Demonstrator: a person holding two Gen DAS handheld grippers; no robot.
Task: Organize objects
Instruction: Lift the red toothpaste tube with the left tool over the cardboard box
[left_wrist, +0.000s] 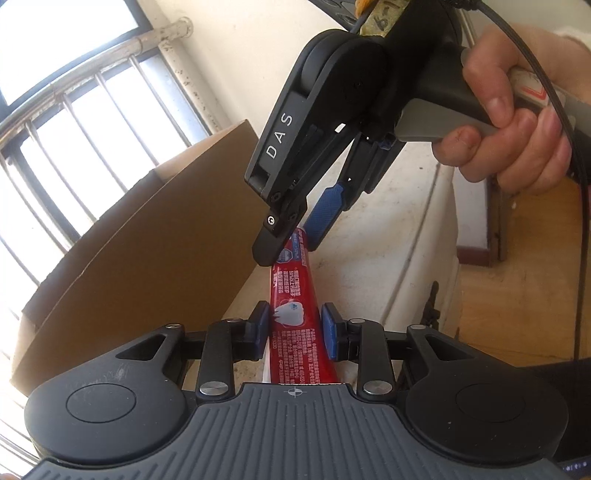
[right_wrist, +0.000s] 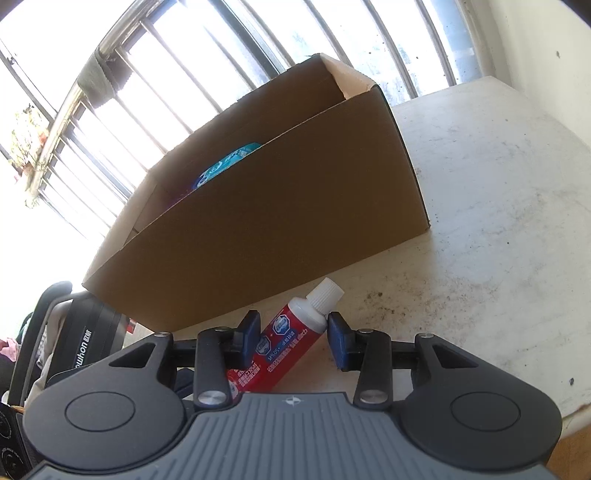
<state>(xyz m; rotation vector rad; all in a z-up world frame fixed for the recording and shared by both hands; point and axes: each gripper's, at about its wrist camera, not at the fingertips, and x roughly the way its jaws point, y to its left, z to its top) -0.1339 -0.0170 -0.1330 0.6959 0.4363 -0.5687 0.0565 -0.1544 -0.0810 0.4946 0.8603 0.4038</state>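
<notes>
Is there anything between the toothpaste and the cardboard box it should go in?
Nothing visible lies between the toothpaste tube and the cardboard box. Only the box's near wall must be cleared. Both grippers, left and right, are on the tube.

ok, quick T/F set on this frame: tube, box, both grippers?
1. Both hand-held grippers are at the red toothpaste tube. True: the left hand-held gripper is at its body, the right hand-held gripper near the cap end.
2. The tube's cap is off. False: a white cap is on.
3. The cardboard box is closed. False: it is open on top.
4. Something blue sits inside the box. True.
5. The tube is inside the box. False: it is outside, over the table.
</notes>
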